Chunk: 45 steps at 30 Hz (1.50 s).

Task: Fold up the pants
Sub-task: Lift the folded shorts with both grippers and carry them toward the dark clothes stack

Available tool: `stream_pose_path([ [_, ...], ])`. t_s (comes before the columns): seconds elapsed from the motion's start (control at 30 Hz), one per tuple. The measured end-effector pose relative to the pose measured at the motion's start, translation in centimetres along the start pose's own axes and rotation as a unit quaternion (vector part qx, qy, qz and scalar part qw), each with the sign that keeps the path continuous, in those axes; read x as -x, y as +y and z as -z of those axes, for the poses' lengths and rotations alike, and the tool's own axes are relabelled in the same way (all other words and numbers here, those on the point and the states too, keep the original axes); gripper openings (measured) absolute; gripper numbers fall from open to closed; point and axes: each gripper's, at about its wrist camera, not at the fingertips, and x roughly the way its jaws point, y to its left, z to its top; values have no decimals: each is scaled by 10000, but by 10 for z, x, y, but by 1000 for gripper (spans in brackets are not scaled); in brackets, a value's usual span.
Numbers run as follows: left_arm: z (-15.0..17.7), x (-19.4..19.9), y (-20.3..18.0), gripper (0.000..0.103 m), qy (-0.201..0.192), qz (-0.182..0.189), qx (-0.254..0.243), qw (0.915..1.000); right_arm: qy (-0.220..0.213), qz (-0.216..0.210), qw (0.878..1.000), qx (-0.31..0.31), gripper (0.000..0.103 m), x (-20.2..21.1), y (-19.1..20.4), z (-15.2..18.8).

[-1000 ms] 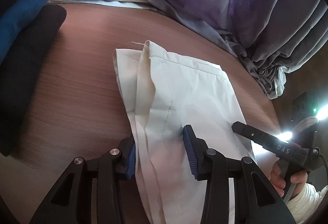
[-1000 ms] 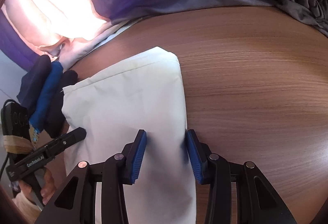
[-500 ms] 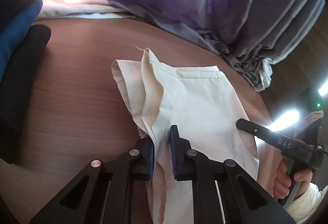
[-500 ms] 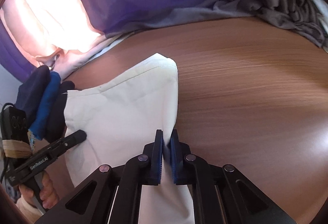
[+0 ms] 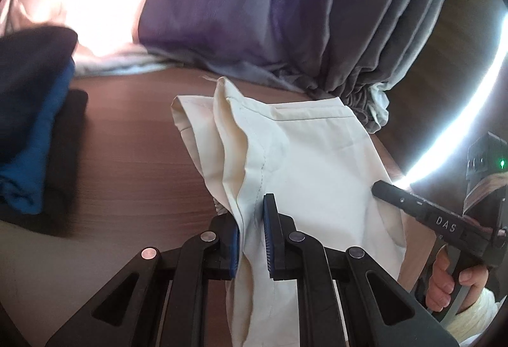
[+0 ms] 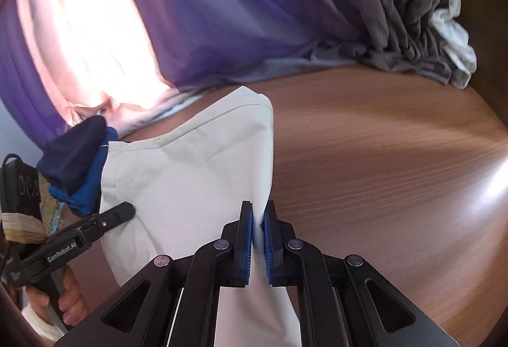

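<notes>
Both clamped on the cream pants [image 5: 311,163] lying on the brown table [image 6: 381,163]: left gripper [image 5: 252,239] pinching the layered left edge, right gripper [image 6: 258,239] the right edge, long axis running away toward the curtained far edge.

Both tongs were spread wide over the cream pants [image 5: 311,163] a second ago. Now the left tongs [image 5: 252,239] and right tongs [image 6: 257,239] have pinched onto opposite edges, raising them off the counter [image 6: 381,172].

Cream pants [image 5: 304,163], folded and creased, hang raised above the wooden table [image 5: 133,150].
</notes>
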Motion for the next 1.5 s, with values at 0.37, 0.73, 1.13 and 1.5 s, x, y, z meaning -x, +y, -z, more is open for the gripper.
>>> stream_pose_path([
  [0.37, 12, 76, -23, 14, -769, -391, -27, 9963, -506, -422, 9963, 553, 8, 62, 27, 4],
  [0.73, -4, 146, 17, 14, -1224, -747, 19, 9897, -766, -893, 9893, 867, 8, 82, 88, 1],
  [1.13, -60, 206, 149, 14, -1171, -693, -443, 9897, -941, -958, 9887, 663, 8, 43, 215, -11],
  [1.5, -132, 221, 248, 14, -1018, -616, -614, 9910, -1092, -798, 9892, 563, 8, -4, 324, -42],
])
